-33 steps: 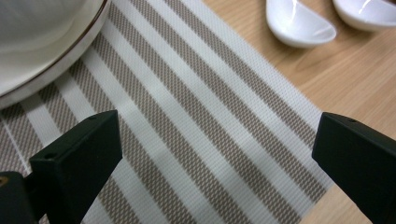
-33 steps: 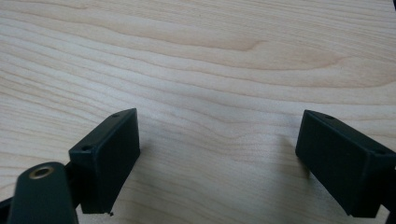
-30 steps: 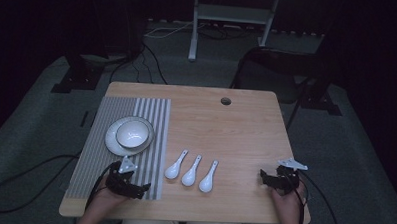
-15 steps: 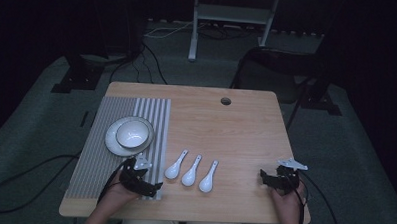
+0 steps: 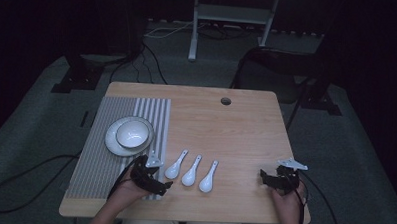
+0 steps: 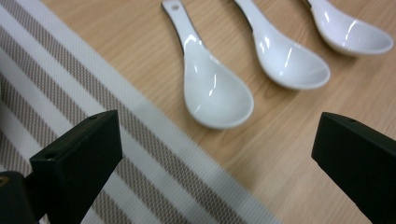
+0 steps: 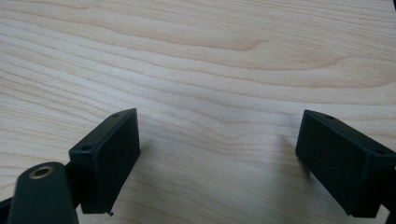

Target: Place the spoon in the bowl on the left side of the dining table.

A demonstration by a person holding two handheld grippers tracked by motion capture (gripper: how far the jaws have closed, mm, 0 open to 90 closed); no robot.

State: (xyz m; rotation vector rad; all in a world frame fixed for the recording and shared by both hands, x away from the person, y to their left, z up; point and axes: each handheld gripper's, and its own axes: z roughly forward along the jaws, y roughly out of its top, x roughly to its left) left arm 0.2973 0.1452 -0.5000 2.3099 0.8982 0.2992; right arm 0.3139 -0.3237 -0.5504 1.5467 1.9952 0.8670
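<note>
**Left gripper at the nearest spoon**

While the bowl (image 5: pixel 132 134) sits empty on a plate (image 5: pixel 114 143) on the mat (image 5: pixel 94 163), the left gripper (image 5: pixel 164 185), jaws spread wide, hovers beside the leftmost spoon (image 6: pixel 210 88). Handle points away, scoop toward the person. Right gripper (image 5: pixel 262 177), jaws spread, rests over the bare table (image 5: pixel 236 128).

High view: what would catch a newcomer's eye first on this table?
Three white spoons lie side by side near the front middle of the wooden table. The left gripper hovers beside the leftmost one, jaws wide open. To the left, a white bowl sits on a plate on a striped mat; the right gripper is open over bare wood.
</note>
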